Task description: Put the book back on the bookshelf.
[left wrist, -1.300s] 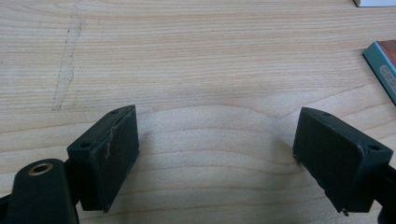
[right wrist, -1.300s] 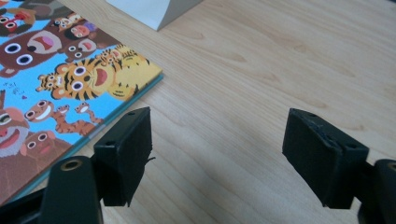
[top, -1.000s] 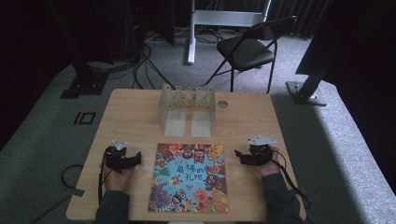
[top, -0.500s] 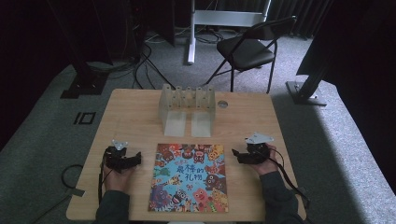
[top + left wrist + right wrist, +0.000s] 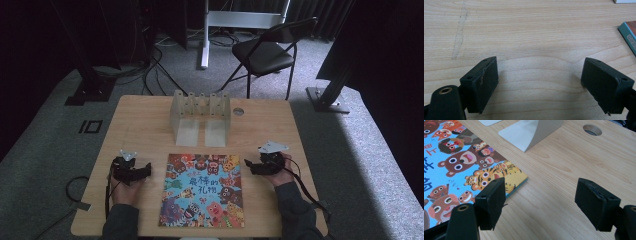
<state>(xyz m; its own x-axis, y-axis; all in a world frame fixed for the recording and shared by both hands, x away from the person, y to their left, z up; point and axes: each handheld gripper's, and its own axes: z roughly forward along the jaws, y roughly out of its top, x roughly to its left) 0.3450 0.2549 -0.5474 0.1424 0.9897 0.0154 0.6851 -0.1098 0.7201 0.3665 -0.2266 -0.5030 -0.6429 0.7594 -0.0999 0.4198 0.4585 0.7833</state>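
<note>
Wooden tabletop (image 5: 140, 115), light grain, seen from the high view. A children's picture book (image 5: 202, 190) lies flat and closed at the near centre, cover up: cartoon animals on a blue ground, blue Chinese characters in the middle.

Behind the book, toward the far edge, stands a translucent plastic rack (image 5: 200, 116) with two sloped feet pointing at the book; apart from it, not touching. A round hole (image 5: 238, 112) is cut in the tabletop just right of the rack.

Left gripper (image 5: 131, 170): resting low on the tabletop left of the book, near its upper left corner, held in the person's left hand (image 5: 125, 186). Jaws wide apart, nothing between them but bare wood; in the left gripper view the book's edge shows at the right margin.

Right gripper (image 5: 264, 163): right of the book, near its upper right corner, grey plate on top. Jaws wide apart and empty. In the right gripper view one jaw overlaps the book's tiger-printed corner; contact cannot be told.

Folding chair (image 5: 265, 52) on the carpet beyond the table.
</note>
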